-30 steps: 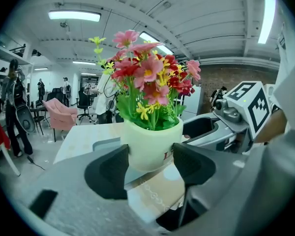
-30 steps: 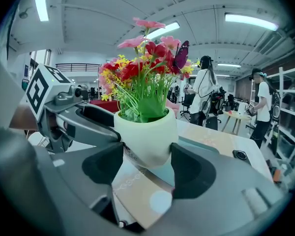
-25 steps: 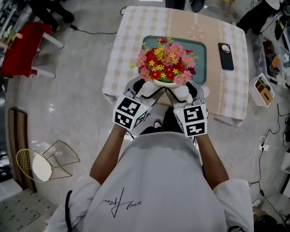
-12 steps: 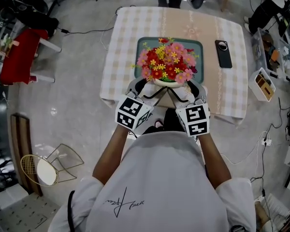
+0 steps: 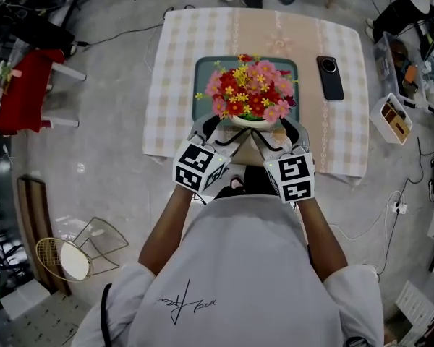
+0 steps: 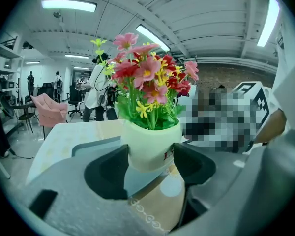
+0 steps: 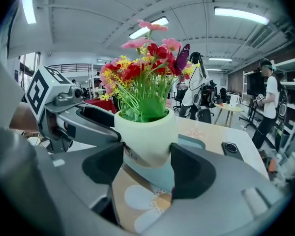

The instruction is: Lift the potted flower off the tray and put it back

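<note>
Table (image 5: 170,71) open left of tray (image 5: 200,74); phone (image 5: 330,78) right (well apart).

The potted flower (image 5: 249,96), a cream pot with red, pink and yellow blooms, is upright, pinched by my fingers (image 6: 108,173) from both sides. It's up over the near edge of the teal tray (image 5: 202,74).

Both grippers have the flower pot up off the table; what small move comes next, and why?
Probably ease the pot down and slightly forward onto the tray: the left gripper and right gripper both clamp it, and it hangs clear above the tray's near edge.
</note>
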A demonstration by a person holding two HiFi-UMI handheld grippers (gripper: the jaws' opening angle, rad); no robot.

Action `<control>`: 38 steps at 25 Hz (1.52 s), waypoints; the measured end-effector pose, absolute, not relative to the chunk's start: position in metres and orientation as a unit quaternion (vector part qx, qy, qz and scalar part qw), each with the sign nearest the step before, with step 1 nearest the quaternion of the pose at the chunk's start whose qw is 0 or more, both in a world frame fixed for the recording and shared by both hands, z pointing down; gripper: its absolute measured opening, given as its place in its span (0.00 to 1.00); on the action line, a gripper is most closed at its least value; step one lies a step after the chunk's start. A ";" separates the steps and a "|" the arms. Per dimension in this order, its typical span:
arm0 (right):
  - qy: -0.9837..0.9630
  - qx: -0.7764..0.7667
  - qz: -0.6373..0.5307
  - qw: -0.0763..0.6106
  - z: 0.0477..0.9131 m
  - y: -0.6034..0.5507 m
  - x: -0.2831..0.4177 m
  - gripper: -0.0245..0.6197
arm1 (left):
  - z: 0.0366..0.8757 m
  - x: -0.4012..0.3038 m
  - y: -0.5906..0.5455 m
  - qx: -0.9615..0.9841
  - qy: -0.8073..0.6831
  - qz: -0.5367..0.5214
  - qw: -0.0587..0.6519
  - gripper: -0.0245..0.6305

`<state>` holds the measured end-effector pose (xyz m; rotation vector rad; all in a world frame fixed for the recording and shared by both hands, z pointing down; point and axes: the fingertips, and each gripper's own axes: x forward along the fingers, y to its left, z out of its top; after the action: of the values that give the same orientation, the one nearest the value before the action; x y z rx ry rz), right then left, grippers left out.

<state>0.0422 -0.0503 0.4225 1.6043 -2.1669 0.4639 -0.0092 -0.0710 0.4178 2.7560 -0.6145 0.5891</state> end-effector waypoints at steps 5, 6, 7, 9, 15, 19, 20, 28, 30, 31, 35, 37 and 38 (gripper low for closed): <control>-0.769 0.582 0.167 0.203 0.425 -0.059 0.057 0.52 | 0.422 0.007 -0.080 0.948 -0.201 0.209 0.128 0.48; -0.768 0.584 0.166 0.204 0.425 -0.060 0.060 0.52 | 0.423 0.010 -0.081 0.948 -0.199 0.211 0.128 0.48; -0.767 0.585 0.167 0.204 0.426 -0.062 0.063 0.52 | 0.424 0.013 -0.083 0.948 -0.198 0.212 0.128 0.48; -0.765 0.587 0.171 0.202 0.429 -0.065 0.069 0.52 | 0.426 0.019 -0.086 0.948 -0.194 0.215 0.129 0.48; -0.761 0.591 0.180 0.197 0.434 -0.075 0.081 0.52 | 0.431 0.032 -0.098 0.949 -0.186 0.221 0.130 0.48; -0.760 0.591 0.185 0.197 0.438 -0.082 0.088 0.52 | 0.435 0.038 -0.105 0.948 -0.182 0.226 0.133 0.48; -0.760 0.591 0.185 0.198 0.439 -0.084 0.089 0.52 | 0.436 0.039 -0.107 0.947 -0.182 0.227 0.133 0.48; -0.760 0.587 0.190 0.206 0.447 -0.096 0.100 0.51 | 0.442 0.051 -0.119 0.947 -0.176 0.234 0.135 0.47; -0.759 0.586 0.193 0.206 0.450 -0.099 0.102 0.51 | 0.445 0.053 -0.122 0.946 -0.175 0.237 0.135 0.47; -0.760 0.586 0.194 0.206 0.451 -0.100 0.103 0.51 | 0.446 0.054 -0.123 0.946 -0.174 0.238 0.136 0.47; -0.760 0.583 0.197 0.209 0.455 -0.105 0.107 0.51 | 0.450 0.057 -0.128 0.944 -0.171 0.241 0.144 0.46; -0.761 0.581 0.198 0.211 0.458 -0.108 0.109 0.51 | 0.453 0.059 -0.131 0.943 -0.172 0.244 0.144 0.46; -0.761 0.580 0.199 0.212 0.459 -0.110 0.110 0.51 | 0.454 0.060 -0.133 0.943 -0.173 0.245 0.145 0.46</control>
<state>0.1097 -0.1103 0.4593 1.6103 -2.1138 0.5525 0.0596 -0.1332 0.4544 2.7164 -0.4981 0.7069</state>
